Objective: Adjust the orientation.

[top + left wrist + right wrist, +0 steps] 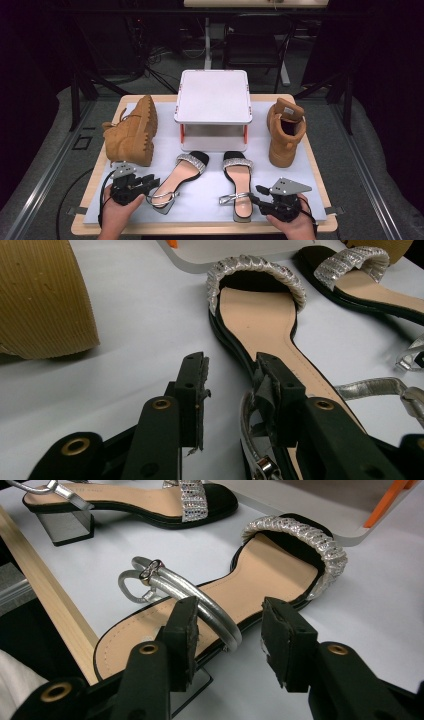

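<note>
While both sandals lie flat on the white sheet at the near edge of the table (320, 165), each hand-held gripper sits at the heel end of one of them with its jaws apart. The left hand-held gripper (150, 181) is spread around the heel of the left sandal (181, 179), one jaw over the insole and the other on the bare sheet beside it, clamping nothing. The right hand-held gripper (260, 191) is likewise spread, its jaws to either side of the silver ankle strap (200, 607) of the right sandal (240, 182), not closed on it. The two sandals lie near each other, toes pointing away from the person, their glittery toe bands just short of a white two-level stand (213, 107). To the left of the stand a tan boot (132, 132) lies on its side; to the right its mate (285, 131) stands upright.
</note>
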{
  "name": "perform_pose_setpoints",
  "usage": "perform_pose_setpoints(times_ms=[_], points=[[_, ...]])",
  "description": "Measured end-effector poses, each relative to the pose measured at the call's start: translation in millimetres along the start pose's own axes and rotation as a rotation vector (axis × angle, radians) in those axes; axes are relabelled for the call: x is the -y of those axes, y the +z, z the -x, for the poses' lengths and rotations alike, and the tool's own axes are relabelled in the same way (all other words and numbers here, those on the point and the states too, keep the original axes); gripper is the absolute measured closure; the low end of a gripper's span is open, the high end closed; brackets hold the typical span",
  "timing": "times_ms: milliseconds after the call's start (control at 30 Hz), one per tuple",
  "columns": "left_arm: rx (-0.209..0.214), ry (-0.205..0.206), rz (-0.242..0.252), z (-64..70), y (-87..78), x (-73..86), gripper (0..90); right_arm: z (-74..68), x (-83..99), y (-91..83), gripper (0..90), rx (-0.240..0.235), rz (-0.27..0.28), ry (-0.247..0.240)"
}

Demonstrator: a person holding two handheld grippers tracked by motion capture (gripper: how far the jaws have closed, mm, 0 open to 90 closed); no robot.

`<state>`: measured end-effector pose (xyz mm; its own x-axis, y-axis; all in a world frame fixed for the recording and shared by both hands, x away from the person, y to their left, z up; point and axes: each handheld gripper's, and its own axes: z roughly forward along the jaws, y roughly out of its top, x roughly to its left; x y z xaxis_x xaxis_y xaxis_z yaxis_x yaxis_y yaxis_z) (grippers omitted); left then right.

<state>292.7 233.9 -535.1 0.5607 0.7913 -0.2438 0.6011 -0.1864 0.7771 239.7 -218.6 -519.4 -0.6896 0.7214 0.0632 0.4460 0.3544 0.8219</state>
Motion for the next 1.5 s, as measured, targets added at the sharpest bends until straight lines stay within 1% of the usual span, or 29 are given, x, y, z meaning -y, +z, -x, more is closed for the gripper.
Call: perform_pose_setpoints(times_ms=[67,133,200,267,367,500,600,700,800,900,967,1100,1233,1500], points=[[0.002,-0.003,0.0,-0.8,-0.1,0.1,65.4,0.6,0.3,1.8,61.2,-0.009,0.0,0.006],[0.0,-0.005,0.002,-1.1,0.2,0.2,65.3,0.2,0.4,3.9,62.0,-0.021,-0.002,0.008],[0.0,-0.004,0.0,-1.2,0.4,0.3,65.3,-1.4,0.9,7.0,62.4,-0.021,-0.006,0.001],[0.001,-0.002,-0.004,-1.2,0.4,0.2,65.2,-2.7,0.9,8.8,64.0,-0.017,-0.016,-0.012],[0.001,-0.004,0.0,-1.4,0.5,0.4,65.2,-3.7,0.2,9.4,69.3,0.0,-0.01,-0.017],[-0.001,-0.009,0.003,-1.7,0.3,0.5,65.2,0.2,0.5,9.5,78.4,0.022,-0.014,-0.004],[0.0,-0.008,0.003,-1.7,0.3,0.6,65.1,1.3,0.6,8.2,81.0,0.031,-0.025,-0.013],[0.001,-0.009,0.005,-2.0,0.6,0.6,65.1,0.0,0.5,8.3,81.7,0.042,-0.026,-0.027],[0.003,-0.01,0.004,-2.3,0.7,0.6,65.1,-2.0,0.2,8.2,82.1,0.055,-0.028,-0.051],[0.003,-0.01,0.004,-2.4,0.7,0.6,65.2,-2.1,0.1,7.7,82.3,0.059,-0.03,-0.056],[0.002,-0.009,0.006,-2.1,0.6,0.7,65.2,-1.3,0.2,7.3,82.4,0.057,-0.031,-0.054],[0.001,-0.01,0.006,-2.5,-0.4,0.4,65.3,2.9,0.4,5.6,82.6,0.074,-0.032,-0.047],[-0.001,-0.012,0.011,-2.7,-0.3,0.5,65.3,10.3,1.8,2.4,82.6,0.101,-0.028,-0.024],[-0.001,-0.01,0.01,-2.8,-0.1,0.4,65.4,24.3,2.7,1.6,82.9,0.128,-0.015,0.002]])
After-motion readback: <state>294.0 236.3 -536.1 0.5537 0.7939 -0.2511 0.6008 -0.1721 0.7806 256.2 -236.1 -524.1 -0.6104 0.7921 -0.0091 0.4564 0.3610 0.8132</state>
